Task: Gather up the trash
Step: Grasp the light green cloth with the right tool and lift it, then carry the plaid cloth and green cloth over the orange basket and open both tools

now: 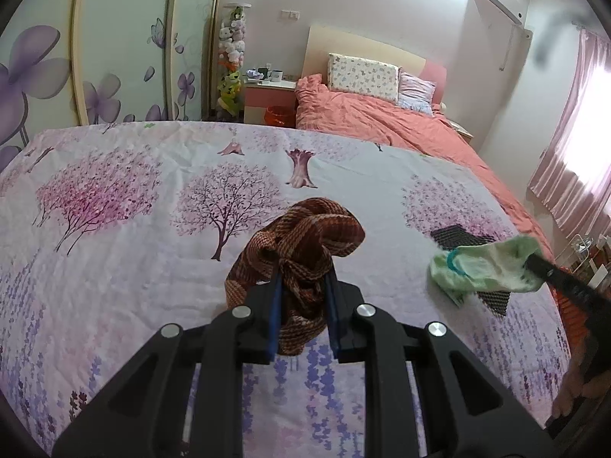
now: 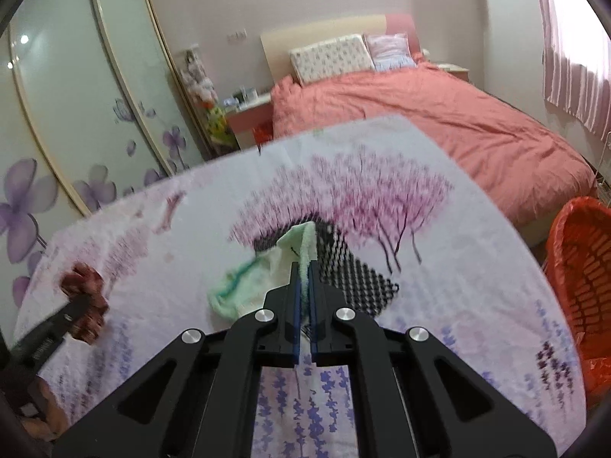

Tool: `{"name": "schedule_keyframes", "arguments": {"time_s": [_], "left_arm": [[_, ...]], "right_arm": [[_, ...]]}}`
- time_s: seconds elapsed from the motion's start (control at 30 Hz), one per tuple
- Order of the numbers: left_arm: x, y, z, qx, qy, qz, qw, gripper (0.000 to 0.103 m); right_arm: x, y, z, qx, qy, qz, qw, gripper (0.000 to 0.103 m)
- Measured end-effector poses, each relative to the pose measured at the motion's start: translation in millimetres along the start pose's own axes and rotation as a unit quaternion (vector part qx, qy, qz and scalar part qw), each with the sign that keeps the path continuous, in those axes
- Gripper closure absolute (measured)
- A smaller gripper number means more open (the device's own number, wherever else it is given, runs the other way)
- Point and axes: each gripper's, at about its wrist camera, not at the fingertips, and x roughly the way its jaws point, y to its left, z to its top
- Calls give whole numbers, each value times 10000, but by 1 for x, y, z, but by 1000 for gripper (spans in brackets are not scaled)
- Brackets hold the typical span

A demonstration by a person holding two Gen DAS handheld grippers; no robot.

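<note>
Grippers: left gripper (image 1: 303, 286) has its jaws closed about a bundle of brown woven cord (image 1: 305, 236); right gripper (image 2: 304, 282) has its jaws pinched narrow on a pale green cloth (image 2: 248, 286), probably a sock.
Trash in hand: both pieces appear held just above the floral sheet (image 1: 133, 229), the cord at centre, the green cloth to its right.
Trash left behind: black mesh piece (image 2: 359, 278) lies flat on the sheet beneath and beyond the green cloth, untouched.
Bin: red basket lined with a red bag (image 2: 576, 267) stands off the sheet's right edge, near the right gripper; its contents cannot be made out.
Progress: judged partway, with two items gripped but neither yet over the basket and the mesh still to collect.
Background: coral-covered bed (image 2: 439, 122) with two pillows, a bedside table (image 1: 269, 91), flower-printed wardrobe doors (image 1: 114, 57), pink curtains (image 1: 576, 152).
Writing: no brand, label or legible text in either view; the right wrist view is motion-blurred.
</note>
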Motion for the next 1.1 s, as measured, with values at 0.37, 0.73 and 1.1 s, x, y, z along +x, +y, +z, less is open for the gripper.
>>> {"name": "schedule_keyframes", "arguments": {"time_s": [0.37,0.73,1.1], "left_arm": [[-19,-31,7,180,-108,-192,9996,83],[-39,-95,10,562,-190,-587,9965,83],[-56,-176,4,990,-167,-1248,9871,83]], "right_arm": [[-58,-21,16,-63,-756,-26,9971,100],[-93,-58,15,100,-1128,-263,9932,100],[-127,-104,11,367,-1437,-546,9874,100]]}}
